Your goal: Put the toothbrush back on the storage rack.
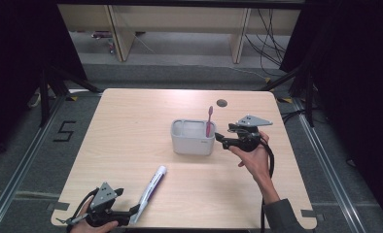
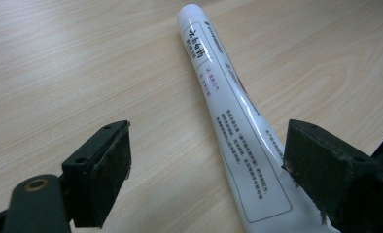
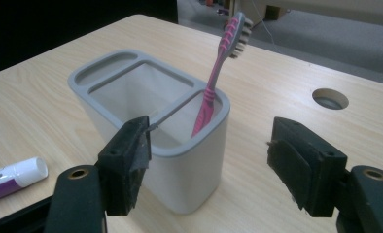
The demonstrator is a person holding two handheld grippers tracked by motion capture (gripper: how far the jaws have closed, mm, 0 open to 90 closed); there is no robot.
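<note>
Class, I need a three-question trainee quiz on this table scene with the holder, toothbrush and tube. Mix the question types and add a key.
1. True or false: the pink-and-grey plastic toothbrush stands bristles up in an end compartment of the pale grey rounded plastic holder.
2. What lies flat between the open jaws of the left tongs? A) a comb B) the white printed toothpaste tube C) a cup
3. Fill in: the jaws of the right tongs stand ____, gripping nothing, beside the holder on the light wooden table.

Key: 1 true; 2 B; 3 open
</note>
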